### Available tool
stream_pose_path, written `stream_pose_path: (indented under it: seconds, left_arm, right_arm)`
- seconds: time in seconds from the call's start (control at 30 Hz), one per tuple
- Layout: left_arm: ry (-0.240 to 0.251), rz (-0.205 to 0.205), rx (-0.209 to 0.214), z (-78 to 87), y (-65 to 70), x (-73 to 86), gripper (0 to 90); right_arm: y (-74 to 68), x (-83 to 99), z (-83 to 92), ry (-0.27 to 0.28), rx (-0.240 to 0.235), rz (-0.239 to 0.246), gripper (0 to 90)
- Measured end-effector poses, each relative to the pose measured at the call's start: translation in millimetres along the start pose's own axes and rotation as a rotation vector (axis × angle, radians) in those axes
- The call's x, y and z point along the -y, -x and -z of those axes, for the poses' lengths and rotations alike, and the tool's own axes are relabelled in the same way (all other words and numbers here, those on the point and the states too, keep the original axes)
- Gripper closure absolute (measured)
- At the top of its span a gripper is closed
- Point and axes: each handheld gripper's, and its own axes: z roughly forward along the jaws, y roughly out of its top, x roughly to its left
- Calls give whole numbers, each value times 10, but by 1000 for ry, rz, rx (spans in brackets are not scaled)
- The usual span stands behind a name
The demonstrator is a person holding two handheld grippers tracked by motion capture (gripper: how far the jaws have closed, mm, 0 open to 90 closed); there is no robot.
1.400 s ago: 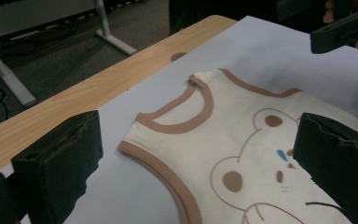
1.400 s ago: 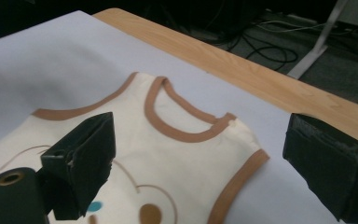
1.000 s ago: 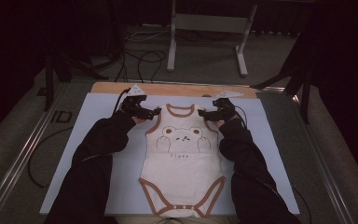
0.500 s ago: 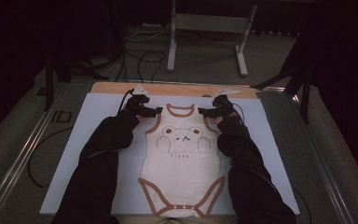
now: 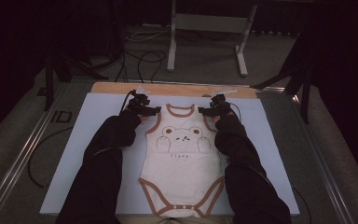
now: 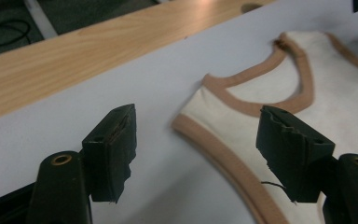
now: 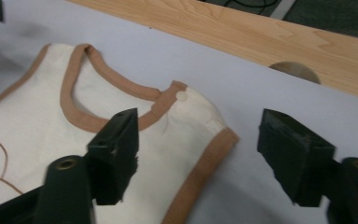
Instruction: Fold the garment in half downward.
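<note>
One bodysuit [image 5: 182,163], two grippers, fingers apart

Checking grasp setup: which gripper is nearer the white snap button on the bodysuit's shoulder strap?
Right. The right gripper straddles the strap bearing the snap button, jaws open, just closing. The left gripper straddles the bodysuit's other shoulder, across the neckline.

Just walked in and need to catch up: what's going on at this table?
A person works on a cream baby bodysuit with brown trim, spread flat, bear print up, on a pale mat. The left gripper is at one shoulder strap, the right gripper at the other. Both have come down toward the cloth, and their jaws have just been closing, with a shoulder's edge between each pair. The jaws stand apart and the pads don't press on the fabric, so nothing is gripped.
</note>
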Motion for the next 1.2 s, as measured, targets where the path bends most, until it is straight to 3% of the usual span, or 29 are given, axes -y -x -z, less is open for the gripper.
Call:
stream_pose_path:
  seconds: [0.37, 0.47, 0.73, 1.0, 1.2]
  left_arm:
    - [-35, -17, -1, -160, 2, -33, 398]
    - [-24, 4, -1, -191, -15, -32, 418]
    - [-67, -10, -12, -277, -10, -41, 459]
    - [-118, -26, -59, -348, 40, -46, 551]
    - [-124, -35, -59, -349, 61, -47, 620]
  right_arm:
    - [45, 11, -98, -31, 32, -26, 371]
    - [49, 9, -134, -36, 36, -28, 382]
    - [44, 18, -251, -78, 60, -37, 410]
    - [16, 25, -307, -96, 88, -18, 485]
    - [-29, 18, -301, -122, 116, 42, 592]
